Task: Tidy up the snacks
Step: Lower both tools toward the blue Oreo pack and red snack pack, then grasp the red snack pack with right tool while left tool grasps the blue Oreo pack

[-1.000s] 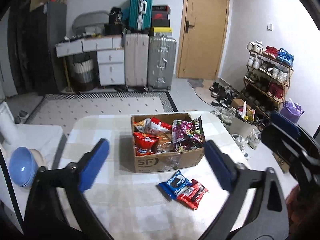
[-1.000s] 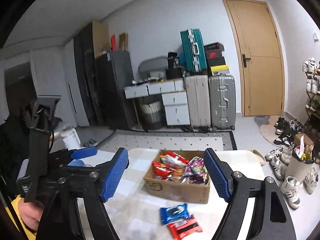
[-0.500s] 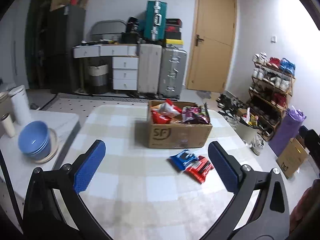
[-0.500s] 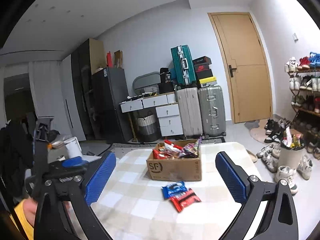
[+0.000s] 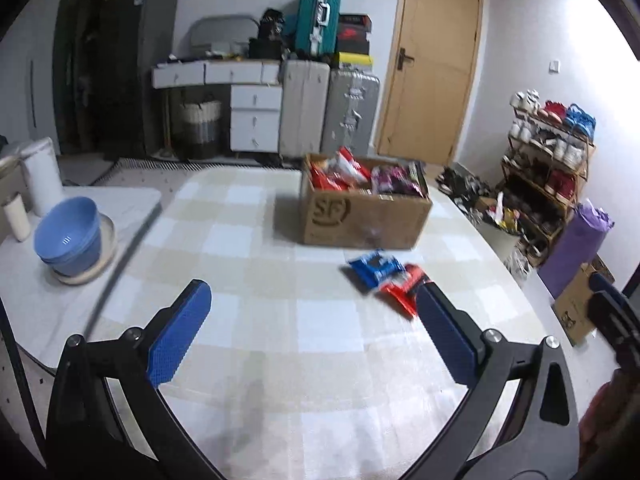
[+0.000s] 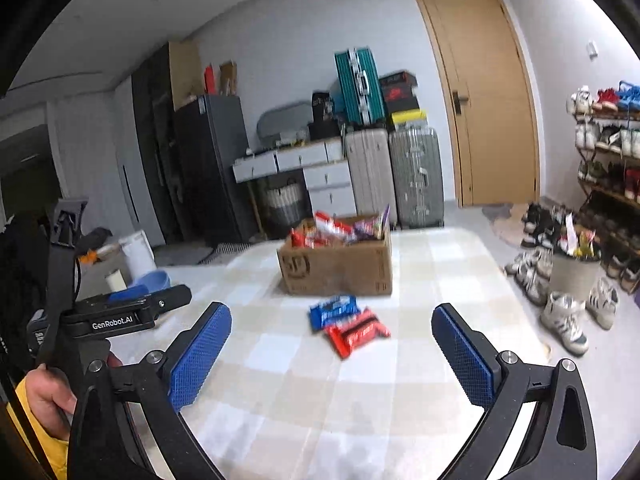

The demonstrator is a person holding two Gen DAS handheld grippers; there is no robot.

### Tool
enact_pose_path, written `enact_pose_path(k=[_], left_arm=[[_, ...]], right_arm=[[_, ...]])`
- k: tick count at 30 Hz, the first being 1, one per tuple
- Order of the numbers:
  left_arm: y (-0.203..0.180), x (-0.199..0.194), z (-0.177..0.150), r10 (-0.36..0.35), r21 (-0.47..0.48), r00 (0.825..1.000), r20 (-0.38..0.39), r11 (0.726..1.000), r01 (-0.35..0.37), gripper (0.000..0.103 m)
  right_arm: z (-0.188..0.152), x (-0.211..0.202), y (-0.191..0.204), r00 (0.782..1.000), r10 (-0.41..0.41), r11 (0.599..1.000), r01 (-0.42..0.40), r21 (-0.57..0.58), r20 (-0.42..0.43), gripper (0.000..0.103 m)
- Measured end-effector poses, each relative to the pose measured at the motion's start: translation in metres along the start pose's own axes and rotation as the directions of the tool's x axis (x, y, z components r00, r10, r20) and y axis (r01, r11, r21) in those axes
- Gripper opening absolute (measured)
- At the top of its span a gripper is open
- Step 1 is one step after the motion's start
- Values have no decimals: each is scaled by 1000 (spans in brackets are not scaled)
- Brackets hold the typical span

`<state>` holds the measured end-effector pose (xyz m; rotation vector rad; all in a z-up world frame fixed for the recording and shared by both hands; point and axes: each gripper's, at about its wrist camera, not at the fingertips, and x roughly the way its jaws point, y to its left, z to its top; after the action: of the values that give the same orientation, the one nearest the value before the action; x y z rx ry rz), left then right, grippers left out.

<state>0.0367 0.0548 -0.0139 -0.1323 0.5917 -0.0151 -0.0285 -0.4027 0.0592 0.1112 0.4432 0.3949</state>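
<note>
Both my hand-held grippers, left (image 5: pixel 312 330) and right (image 6: pixel 330 354), gape empty; blue packet (image 6: pixel 333 310) looks light, crinkly, so I'd pinch its middle

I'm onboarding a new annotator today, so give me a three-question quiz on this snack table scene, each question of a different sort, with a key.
1. True or false: the blue snack packet lies inside the brown cardboard box.
2. Multiple choice: what lies right beside the blue packet on the checked tablecloth? A) a red snack packet B) a banana C) a glass jar
3. Fill in: the right gripper and the left gripper both stand ____ with nothing between their blue pads.

Key: 1 false, since it lies on the cloth in front of the box; 2 A; 3 open.
</note>
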Motion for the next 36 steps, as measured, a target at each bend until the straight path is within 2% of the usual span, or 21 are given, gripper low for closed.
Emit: enact_pose_path(k=[9, 15, 19, 21, 24, 27, 31, 35, 36], left_arm=[[-22, 85, -12, -35, 35, 990, -136, 999, 40, 102], [-33, 151, 1, -53, 59, 979, -194, 996, 66, 102], [-30, 185, 9, -67, 17, 974, -217, 997, 73, 102], [-26, 201, 11, -80, -9, 970, -229, 997, 80, 102], [-25, 226, 13, -66, -21, 966, -249, 998, 63, 102], [-27, 249, 17, -67, -33, 963, -260, 998, 61, 102], [-26, 269, 18, -72, -46, 957, -280, 997, 62, 102], [-21, 277, 19, -73, -62, 955, -288, 996, 58, 102], [-20, 278, 18, -70, -64, 954, -290, 996, 54, 102]], right_arm=[[-24, 78, -12, 985, 9, 1000, -7, 12, -175, 102], [-26, 149, -36, 961, 5, 1000, -2, 10, -277, 102], [-24, 191, -50, 945, 20, 1000, -18, 10, -326, 102], [-24, 218, -55, 924, 40, 999, -41, 5, -380, 101], [-26, 244, -57, 903, 59, 998, -67, -5, -426, 92], [-28, 269, -56, 887, 23, 996, -61, -68, -461, 86], [-35, 294, -53, 861, 27, 994, -77, -78, -509, 84], [-39, 302, -50, 864, 24, 992, -84, -96, -504, 73], [-40, 303, -48, 864, 15, 990, -82, -112, -504, 65]])
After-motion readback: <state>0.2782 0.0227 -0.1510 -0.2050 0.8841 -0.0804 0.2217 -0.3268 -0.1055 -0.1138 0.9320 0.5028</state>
